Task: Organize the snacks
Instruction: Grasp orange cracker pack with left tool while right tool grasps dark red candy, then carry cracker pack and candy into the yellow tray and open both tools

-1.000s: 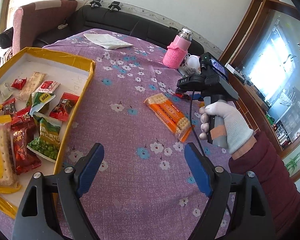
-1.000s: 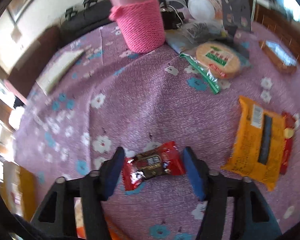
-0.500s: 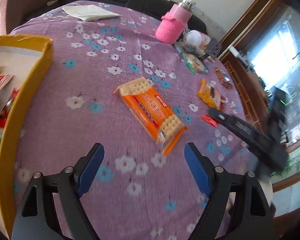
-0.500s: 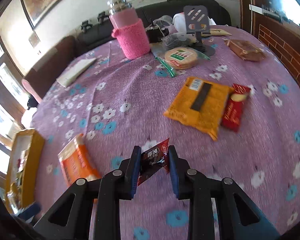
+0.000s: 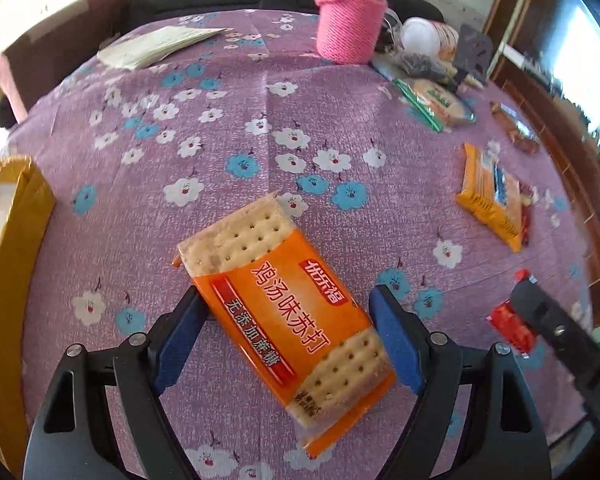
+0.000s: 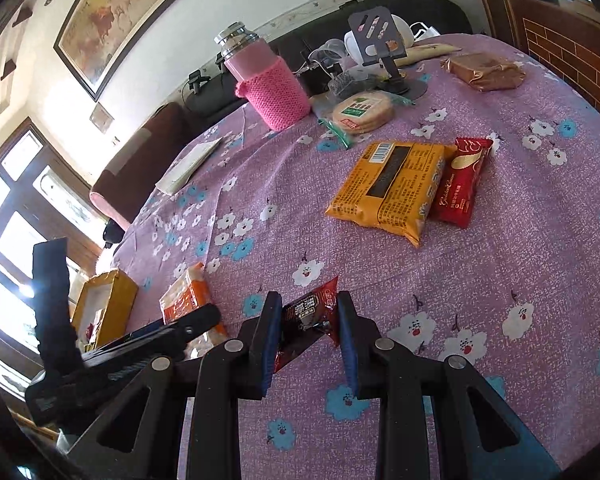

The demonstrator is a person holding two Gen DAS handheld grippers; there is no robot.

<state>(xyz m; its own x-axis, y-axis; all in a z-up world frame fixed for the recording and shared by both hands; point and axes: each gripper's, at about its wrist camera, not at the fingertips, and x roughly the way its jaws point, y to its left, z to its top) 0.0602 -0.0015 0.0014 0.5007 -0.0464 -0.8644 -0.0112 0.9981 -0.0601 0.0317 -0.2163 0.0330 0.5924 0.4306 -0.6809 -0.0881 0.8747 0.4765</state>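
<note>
Left claw [image 5: 288,336] was spread around the skewed soda cracker pack [image 5: 284,320], bottom centre, ungripped, so closing could twist it; right claw [image 6: 306,336] clenched a dark candy wrapper [image 6: 308,320].

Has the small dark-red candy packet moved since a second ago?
Yes. The candy packet, clamped in the right gripper, is lifted off the purple tablecloth where it lay flat.

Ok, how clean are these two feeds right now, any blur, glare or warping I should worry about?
Left wrist view: the cracker pack is sharp and evenly lit, but the pink bottle and far snacks smear, and the window at right is blown out. Right wrist view: crisp on the small dark snack, with window glare at far left; both bend the tablecloth toward the edges.
</note>
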